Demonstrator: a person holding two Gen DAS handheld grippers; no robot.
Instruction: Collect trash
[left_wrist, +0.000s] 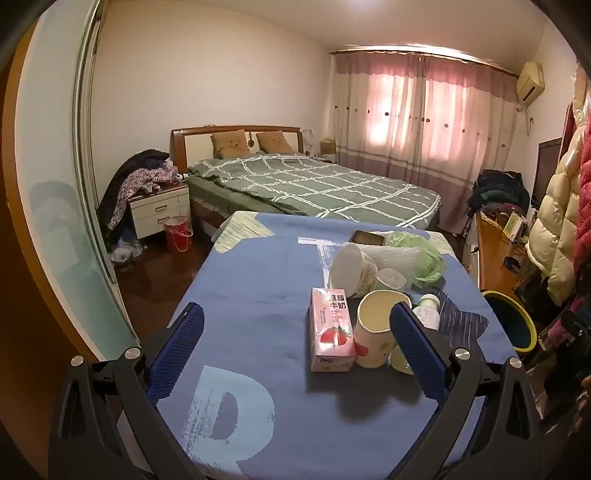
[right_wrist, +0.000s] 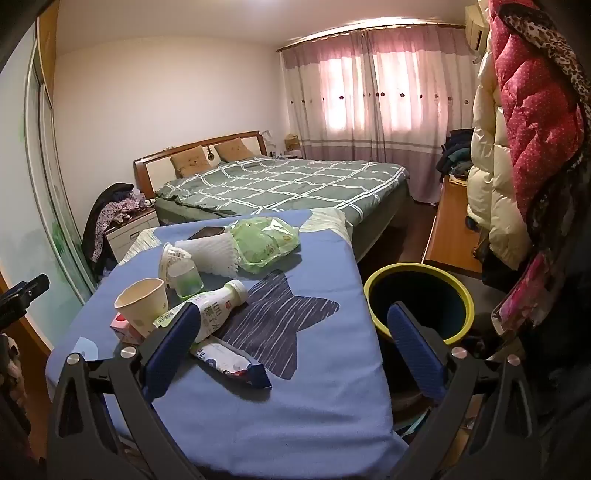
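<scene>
- Trash sits in a loose cluster on the blue cloth (right_wrist: 314, 387) of the table: a pink milk carton (left_wrist: 330, 330), a paper cup (left_wrist: 376, 328), a white bottle (right_wrist: 218, 306) lying on its side, a snack wrapper (right_wrist: 231, 360), a tipped yogurt tub (left_wrist: 351, 267), a clear plastic cup (right_wrist: 188, 280), white foam netting (right_wrist: 212, 254) and a green bag (right_wrist: 266, 240)
- The bin (right_wrist: 417, 299), dark inside with a yellow-green rim, stands just beside the table's edge at centre right of the right wrist view
- The left gripper (left_wrist: 295, 358) is spread wide and holds nothing; the carton and paper cup stand between its fingers, untouched
- The right gripper (right_wrist: 291, 354) is likewise spread and empty, with the wrapper low between its fingers
- Nothing appears binned yet, so the first pick seems to be the step in hand
- For the left, the upright carton looks the easiest grab: close across its narrow faces, clear of the cup that touches it
- For the right, come down low on the flat wrapper, then carry it over the bin's rim before letting go
</scene>
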